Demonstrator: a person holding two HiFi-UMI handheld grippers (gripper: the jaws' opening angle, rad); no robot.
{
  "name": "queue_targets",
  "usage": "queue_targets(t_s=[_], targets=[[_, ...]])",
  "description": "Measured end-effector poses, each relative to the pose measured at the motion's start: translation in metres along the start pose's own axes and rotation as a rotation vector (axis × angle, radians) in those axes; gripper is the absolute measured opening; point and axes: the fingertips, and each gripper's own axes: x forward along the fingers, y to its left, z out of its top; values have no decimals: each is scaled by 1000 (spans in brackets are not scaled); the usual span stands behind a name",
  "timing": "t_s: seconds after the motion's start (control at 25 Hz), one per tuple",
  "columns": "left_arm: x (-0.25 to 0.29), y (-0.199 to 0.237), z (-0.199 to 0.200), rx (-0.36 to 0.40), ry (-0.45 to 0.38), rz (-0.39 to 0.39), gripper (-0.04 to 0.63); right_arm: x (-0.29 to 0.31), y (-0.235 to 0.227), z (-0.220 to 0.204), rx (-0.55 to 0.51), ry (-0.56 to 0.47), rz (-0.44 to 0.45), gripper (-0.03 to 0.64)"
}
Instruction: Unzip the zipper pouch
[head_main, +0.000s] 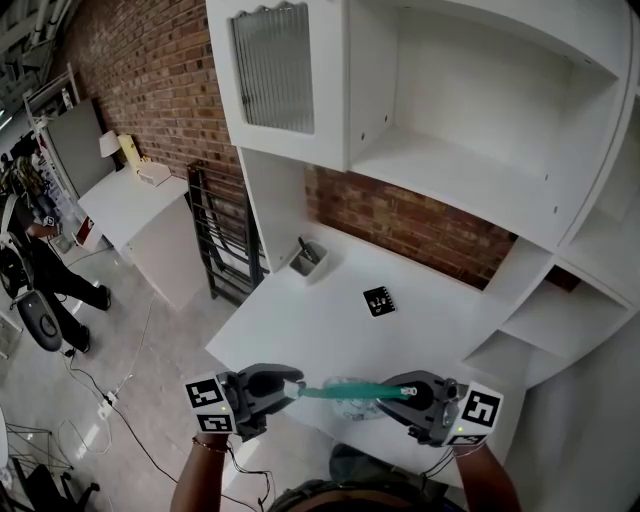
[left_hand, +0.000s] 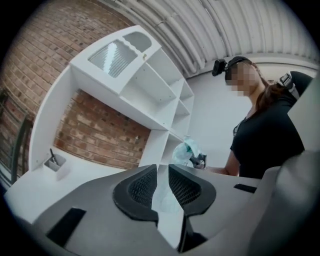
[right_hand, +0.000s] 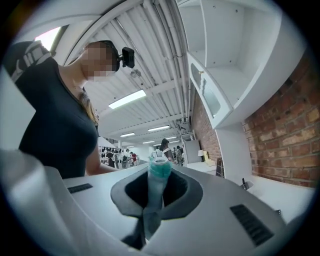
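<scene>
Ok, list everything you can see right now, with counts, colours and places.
pouch: one, clear with teal zipper, stretched between the two grippers over the table's near edge
table: one, white, under the shelves
tray: one, white, back left of the table, a dark item inside
marker card: one, black and white, mid table
shelves: one unit, white, above and right of the table
glass door: one, ribbed, top left of the shelves
brick wall: red, behind the table
side table: one, white, far left
rack: one, black, left of the table
bystander: one, dark clothes, far left
cables: dark, on the floor
left gripper: grey, shut on pouch
right gripper: grey, shut on the zipper end
</scene>
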Motion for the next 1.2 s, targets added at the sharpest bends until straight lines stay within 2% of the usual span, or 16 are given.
queue_targets(t_s=[0.12,0.2,0.32,0.48,0.56,0.72,0.84,0.92,1.08,1.2], targets=[[-15,9,0,-21,-28,92,55,-4,-7,-2,12,-2,-47,6],[-22,14,6,-7,-39,177,63,-5,-10,-4,15,5,-79,6],[-23,15,18,51,-44,290,86,-6,-20,-11,1,40,-164,6],[-17,7,29,194,16,412,88,-4,-43,-26,-21,114,-333,6],[-10,4,34,232,24,454,91,-1,-54,-33,-25,135,-404,6],[18,-7,39,302,54,498,115,0,-79,-49,20,181,-546,6],[42,-17,39,332,62,482,150,2,-87,-61,72,191,-588,6],[57,-20,33,332,79,449,155,4,-88,-67,66,208,-597,6],[81,-17,16,327,159,395,167,13,-85,-75,-67,296,-605,6],[95,-16,12,359,218,386,206,19,-83,-80,-179,382,-616,6]])
